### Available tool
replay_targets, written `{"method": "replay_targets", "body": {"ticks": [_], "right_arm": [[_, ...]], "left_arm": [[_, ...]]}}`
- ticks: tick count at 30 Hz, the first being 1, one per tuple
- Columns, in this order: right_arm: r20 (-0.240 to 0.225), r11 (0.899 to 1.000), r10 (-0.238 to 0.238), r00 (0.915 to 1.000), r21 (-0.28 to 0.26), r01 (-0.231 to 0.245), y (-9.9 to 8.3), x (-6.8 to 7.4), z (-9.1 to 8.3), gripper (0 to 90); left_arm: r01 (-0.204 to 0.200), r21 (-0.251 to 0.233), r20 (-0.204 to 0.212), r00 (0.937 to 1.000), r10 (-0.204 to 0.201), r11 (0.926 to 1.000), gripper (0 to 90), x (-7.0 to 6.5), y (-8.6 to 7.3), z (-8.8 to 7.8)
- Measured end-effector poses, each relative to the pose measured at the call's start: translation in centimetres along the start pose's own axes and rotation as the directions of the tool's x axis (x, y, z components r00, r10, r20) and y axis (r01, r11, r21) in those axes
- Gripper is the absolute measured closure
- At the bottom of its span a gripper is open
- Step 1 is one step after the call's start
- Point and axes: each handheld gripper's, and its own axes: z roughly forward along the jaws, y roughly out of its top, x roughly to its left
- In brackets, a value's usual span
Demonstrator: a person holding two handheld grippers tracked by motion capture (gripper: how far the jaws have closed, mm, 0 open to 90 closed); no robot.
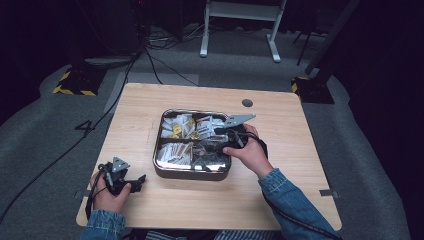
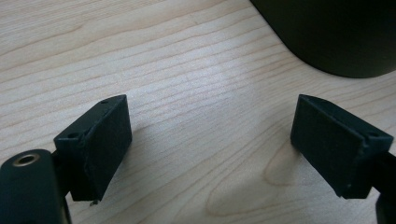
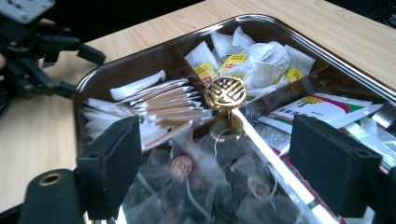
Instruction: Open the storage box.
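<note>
Our right claw (image 3: 219,158) hangs released over the tray (image 3: 322,60), tea bags (image 3: 196,186) below it, gold knob (image 3: 226,92) just ahead; our left claw (image 2: 210,149) rests released above bare table (image 2: 187,60).

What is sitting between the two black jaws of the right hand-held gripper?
In the right gripper view, a round gold knob stands at the tray's centre, with clear tea bags below it; the open jaws touch neither.

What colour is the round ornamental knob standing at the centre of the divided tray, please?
Shiny gold with dark cut-out gaps: the knob shows best in the right gripper view.
</note>
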Motion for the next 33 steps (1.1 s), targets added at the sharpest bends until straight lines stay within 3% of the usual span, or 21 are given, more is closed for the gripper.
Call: {"method": "replay_targets", "body": {"ticks": [5,9,17,19,25,26,27,30,32,33], "right_arm": [[0.011,1.0,0.02,0.9997,0.006,-0.02,0.2,-0.1,1.5,17.8],[0.035,0.999,0.017,0.9992,0.028,-0.018,0.5,0.0,3.1,20.1],[0.041,0.997,-0.008,0.9991,0.074,0.005,1.0,-0.2,4.6,25.0],[0.048,0.994,-0.018,0.9987,0.108,0.013,1.1,-0.5,5.2,29.5],[0.058,0.99,-0.024,0.998,0.143,0.016,1.3,-0.5,6.4,36.3],[0.058,0.99,-0.024,0.998,0.143,0.016,1.3,-0.5,6.4,36.3],[0.074,0.988,-0.053,0.9958,0.147,0.042,1.5,-0.3,6.7,38.8],[0.079,0.993,-0.031,0.9964,0.114,0.021,1.6,0.1,7.2,41.5],[0.074,0.993,-0.026,0.9969,0.119,0.017,1.6,0.2,7.4,43.3],[0.103,0.991,-0.055,0.9932,0.128,0.042,1.6,0.5,7.5,47.3]], "left_arm": [[0.0,0.0,0.0,1.0,0.0,1.0,12.8,0.0,0.0,0.0],[0.0,-0.003,-0.001,1.0,0.0,1.0,12.8,0.0,0.0,0.0],[-0.001,0.0,0.0,1.0,0.001,1.0,12.9,0.0,0.0,0.0],[0.0,0.0,0.0,1.0,0.0,1.0,12.8,0.0,0.0,0.0],[0.0,0.0,0.0,1.0,0.0,1.0,12.8,0.0,0.0,0.0],[0.0,0.0,0.0,1.0,0.0,1.0,12.8,0.0,0.0,0.0],[0.0,0.0,0.0,1.0,0.0,1.0,12.8,0.0,0.0,0.0],[0.0,0.0,0.0,1.0,0.0,1.0,12.9,0.0,0.0,0.0],[0.0,0.0,0.0,1.0,0.0,1.0,12.9,0.0,0.0,0.0],[-0.001,0.0,0.0,1.0,0.001,1.0,12.9,0.0,0.0,0.0]]}}
